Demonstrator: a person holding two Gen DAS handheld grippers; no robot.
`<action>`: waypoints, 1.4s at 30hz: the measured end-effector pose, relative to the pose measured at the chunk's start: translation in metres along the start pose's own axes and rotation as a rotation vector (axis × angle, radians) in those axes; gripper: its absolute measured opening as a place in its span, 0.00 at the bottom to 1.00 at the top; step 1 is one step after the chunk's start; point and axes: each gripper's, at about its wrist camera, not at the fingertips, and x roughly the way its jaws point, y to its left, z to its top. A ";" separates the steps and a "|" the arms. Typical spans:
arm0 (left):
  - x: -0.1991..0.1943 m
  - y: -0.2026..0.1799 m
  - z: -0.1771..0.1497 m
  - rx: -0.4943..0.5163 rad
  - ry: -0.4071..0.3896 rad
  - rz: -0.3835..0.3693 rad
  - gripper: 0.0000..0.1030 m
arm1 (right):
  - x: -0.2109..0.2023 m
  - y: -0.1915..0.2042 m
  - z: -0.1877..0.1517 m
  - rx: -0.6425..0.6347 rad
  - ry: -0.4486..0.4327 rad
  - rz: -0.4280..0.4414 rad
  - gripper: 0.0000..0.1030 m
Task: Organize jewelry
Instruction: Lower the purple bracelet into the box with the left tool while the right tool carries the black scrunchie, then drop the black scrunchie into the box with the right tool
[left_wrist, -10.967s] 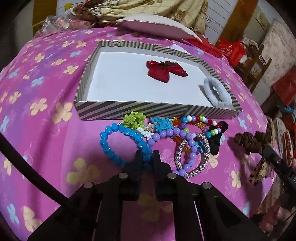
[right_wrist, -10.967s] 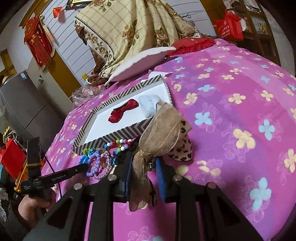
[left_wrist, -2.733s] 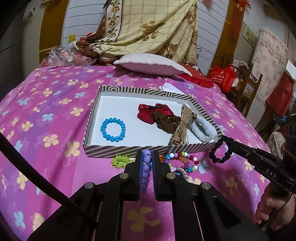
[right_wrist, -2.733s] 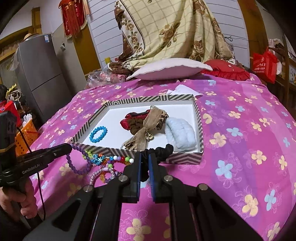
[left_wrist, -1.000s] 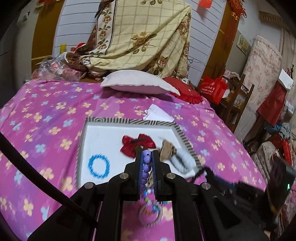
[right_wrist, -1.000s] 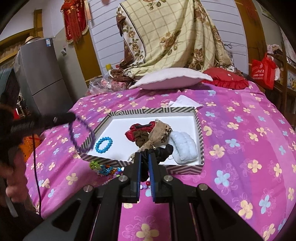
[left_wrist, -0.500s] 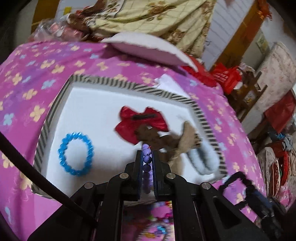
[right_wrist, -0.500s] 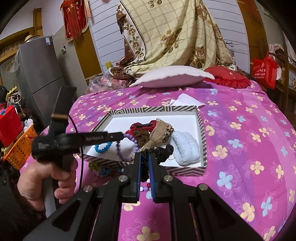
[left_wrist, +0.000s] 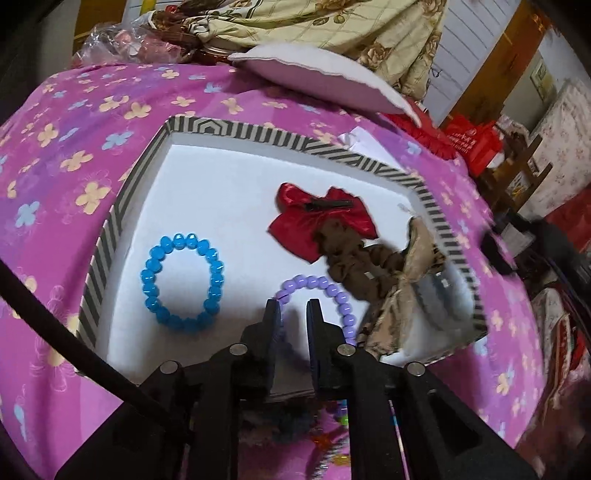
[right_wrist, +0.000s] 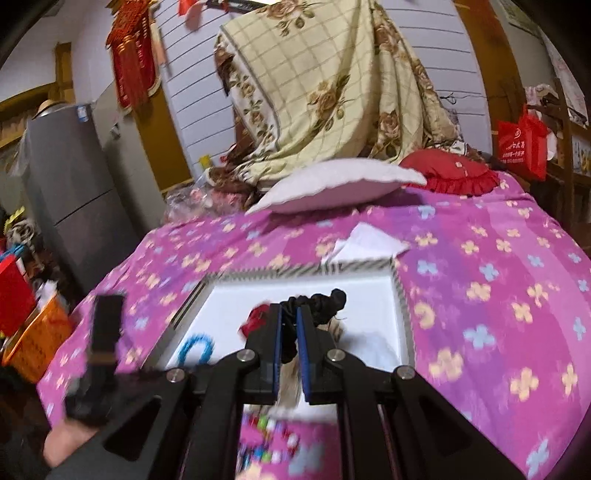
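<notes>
Presently the left claw (left_wrist: 292, 314) seems pinched on the near side of the purple bracelet (left_wrist: 317, 282), though that part is hidden. The loop lies flat on the floor of the box (left_wrist: 122, 218), beside the blue bracelet (left_wrist: 181, 280). Release low — clear of the brown scrunchie (left_wrist: 347, 254). A ring, no heading; its oval stretches away from the claw. The right claw (right_wrist: 289, 317) nips a black hair tie (right_wrist: 328, 299).

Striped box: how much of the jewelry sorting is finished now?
Done: blue bracelet, red bow and brown scrunchie lie in the box. In hand: purple bracelet, touching the box floor, in the left hand-held gripper; black hair tie in the right hand-held gripper. Left: colourful beads outside the box.
</notes>
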 end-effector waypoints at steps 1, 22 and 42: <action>-0.003 0.001 0.001 -0.012 -0.007 0.001 0.00 | 0.012 -0.002 0.005 0.003 0.010 -0.014 0.08; -0.005 0.006 0.009 -0.050 0.005 -0.008 0.02 | 0.166 -0.078 0.016 0.138 0.390 -0.195 0.11; -0.010 -0.001 0.006 0.061 -0.047 -0.040 0.06 | -0.006 -0.019 -0.031 0.084 0.108 -0.102 0.59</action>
